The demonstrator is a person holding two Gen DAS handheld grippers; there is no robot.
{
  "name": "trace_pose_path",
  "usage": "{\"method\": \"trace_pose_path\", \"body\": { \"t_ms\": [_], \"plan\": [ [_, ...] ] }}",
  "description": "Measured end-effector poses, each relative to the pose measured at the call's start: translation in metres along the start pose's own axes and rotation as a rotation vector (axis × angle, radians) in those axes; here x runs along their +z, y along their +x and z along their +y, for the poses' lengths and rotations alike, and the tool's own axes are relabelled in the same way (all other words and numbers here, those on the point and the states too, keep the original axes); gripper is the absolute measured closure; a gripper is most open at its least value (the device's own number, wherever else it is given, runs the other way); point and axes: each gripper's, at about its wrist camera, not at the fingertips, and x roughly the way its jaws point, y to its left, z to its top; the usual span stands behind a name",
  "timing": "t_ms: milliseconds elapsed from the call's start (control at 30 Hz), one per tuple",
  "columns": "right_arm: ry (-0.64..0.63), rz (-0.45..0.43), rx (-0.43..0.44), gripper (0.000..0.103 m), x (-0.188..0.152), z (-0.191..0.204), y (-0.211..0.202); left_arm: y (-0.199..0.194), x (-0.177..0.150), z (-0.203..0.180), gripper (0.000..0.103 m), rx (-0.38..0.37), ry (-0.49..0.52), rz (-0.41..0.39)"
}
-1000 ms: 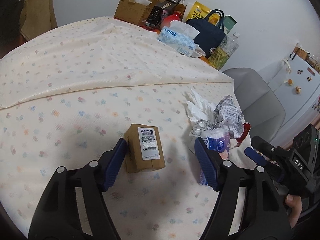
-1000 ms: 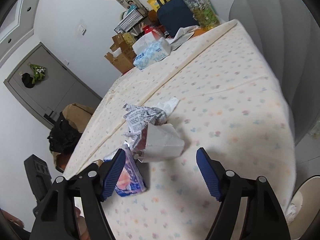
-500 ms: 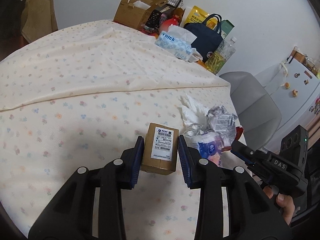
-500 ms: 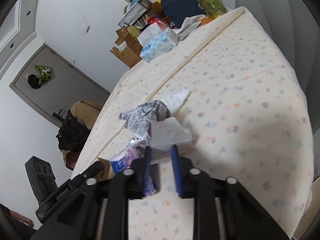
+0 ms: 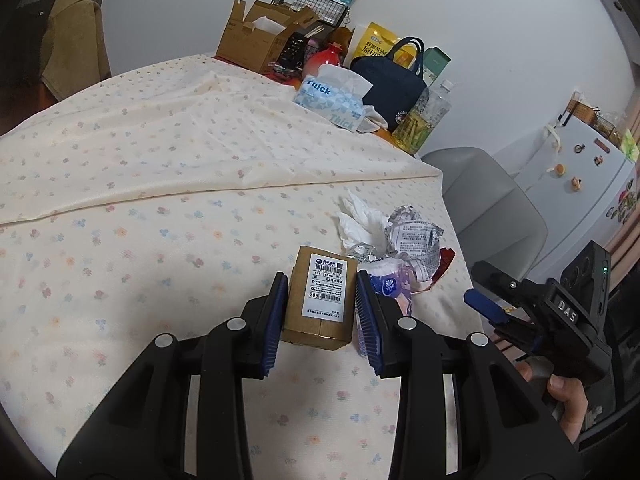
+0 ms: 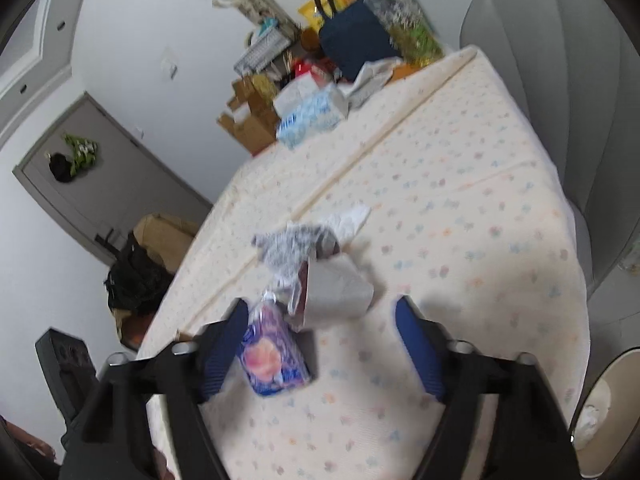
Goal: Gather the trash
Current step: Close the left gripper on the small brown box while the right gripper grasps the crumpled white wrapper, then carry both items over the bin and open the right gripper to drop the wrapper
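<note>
Between left claw (image 5: 322, 312) pads, clamped cardboard box (image 5: 320, 302), right claw (image 6: 320, 344) apart before trash pile (image 6: 316, 276)

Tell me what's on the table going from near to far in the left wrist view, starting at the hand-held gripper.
Left hand-held gripper closed on the small cardboard box → crumpled printed paper → white tissue → blue tissue pack → open cardboard carton → wire basket.

Since a second ago the left gripper (image 5: 322, 312) has clamped its pads onto the cardboard box (image 5: 322, 300) beside the trash pile (image 5: 394, 240); the right gripper (image 6: 320, 344), closed half a second ago, has spread wide again
</note>
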Motion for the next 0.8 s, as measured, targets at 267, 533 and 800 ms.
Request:
{"method": "trace_pose_path", "body": {
  "t_ms": [267, 533, 800],
  "plan": [
    [0.067, 0.043, 0.096, 0.043, 0.008, -0.021, 0.029, 0.0, 0.0, 0.009, 0.068, 0.012, -0.009, 0.002],
    [0.099, 0.063, 0.145, 0.047, 0.009, -0.029, 0.049, 0.011, 0.001, 0.01, 0.068, 0.016, -0.014, 0.018],
    [0.082, 0.045, 0.158, 0.058, 0.007, -0.023, 0.03, 0.011, 0.003, -0.001, 0.068, 0.003, 0.006, 0.014]
  ]
}}
